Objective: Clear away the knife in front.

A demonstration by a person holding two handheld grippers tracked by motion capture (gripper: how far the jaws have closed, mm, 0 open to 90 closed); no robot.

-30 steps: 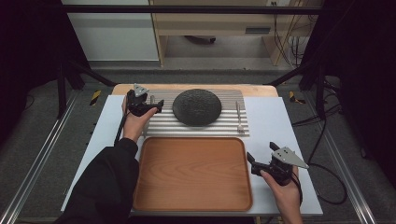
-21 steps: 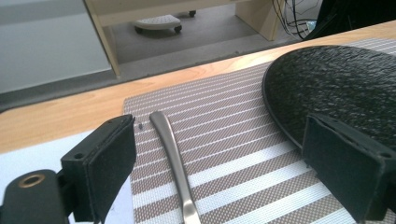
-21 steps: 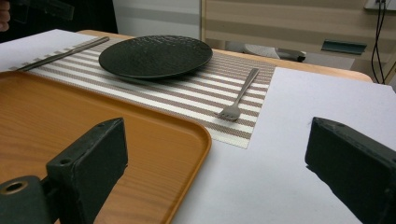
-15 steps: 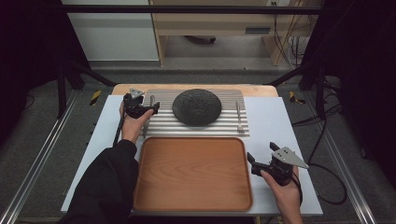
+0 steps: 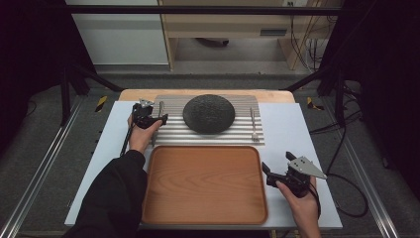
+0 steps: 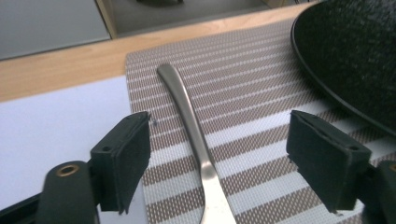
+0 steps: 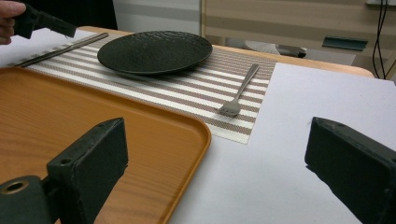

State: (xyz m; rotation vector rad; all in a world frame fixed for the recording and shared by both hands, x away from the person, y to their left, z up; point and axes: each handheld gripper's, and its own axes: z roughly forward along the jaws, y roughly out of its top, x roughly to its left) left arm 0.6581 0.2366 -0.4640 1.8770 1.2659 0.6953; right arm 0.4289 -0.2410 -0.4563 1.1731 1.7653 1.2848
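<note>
The left gripper point(image 5: 157, 119) hangs low over the left edge of a striped, woven grey-and-white placemat point(image 5: 237, 136) at the far side of the white surface point(image 5: 289, 129). Its jaws have just been closing, yet they are still released: in the left gripper view the two black pads point(image 6: 122, 163) stand on either side of a slim silver metal utensil handle point(image 6: 187, 112) with clear gaps to both, so nothing is pressed. The handle lies flat on the placemat, just inside its left border, running away from the gripper with its rounded end farthest off. In the high view the same utensil point(image 5: 161, 108) shows as a short bright strip beside the gripper, to the left of a round black textured plate point(image 5: 209, 113) that sits in the middle of the placemat.

A silver metal fork point(image 5: 253, 124) lies on the right part of the placemat, apart from the plate, its tines toward the person.

Nearer the person, a rectangular orange-brown wooden tray point(image 5: 205, 183) with rounded corners rests on the surface, just beside the placemat's near edge.

The right gripper point(image 5: 277, 166) is held low to the right of the tray, close to its right rim, jaws spread wide and holding nothing; the right gripper view shows bare white surface between them.
</note>
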